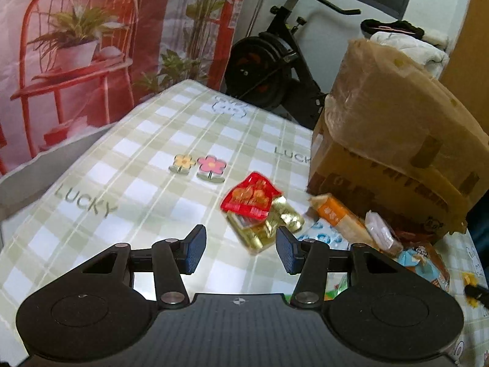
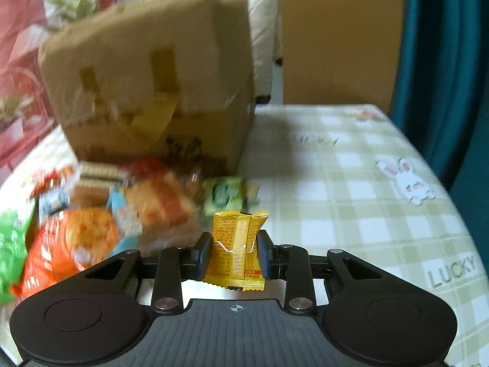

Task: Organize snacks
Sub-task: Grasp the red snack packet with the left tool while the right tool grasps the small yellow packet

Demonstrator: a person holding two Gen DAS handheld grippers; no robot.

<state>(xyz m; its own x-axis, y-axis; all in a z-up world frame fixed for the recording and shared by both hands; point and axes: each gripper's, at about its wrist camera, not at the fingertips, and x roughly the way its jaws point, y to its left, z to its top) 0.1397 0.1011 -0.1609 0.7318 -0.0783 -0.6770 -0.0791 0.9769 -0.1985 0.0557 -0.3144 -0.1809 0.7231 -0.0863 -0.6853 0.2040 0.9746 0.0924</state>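
The right gripper has its jaws clamped on a crinkly yellow foil packet, held above the checked bench. The left gripper hangs jaws apart near a glossy red packet overlapping 2 gold ones, beside a taped cardboard box.

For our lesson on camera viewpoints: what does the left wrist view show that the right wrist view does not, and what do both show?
Only the left wrist view shows the open, empty left gripper, an exercise bike and a red packet lying on gold ones. Only the right wrist view shows the right gripper shut on a yellow packet. Both show the cardboard box and the checked tablecloth.
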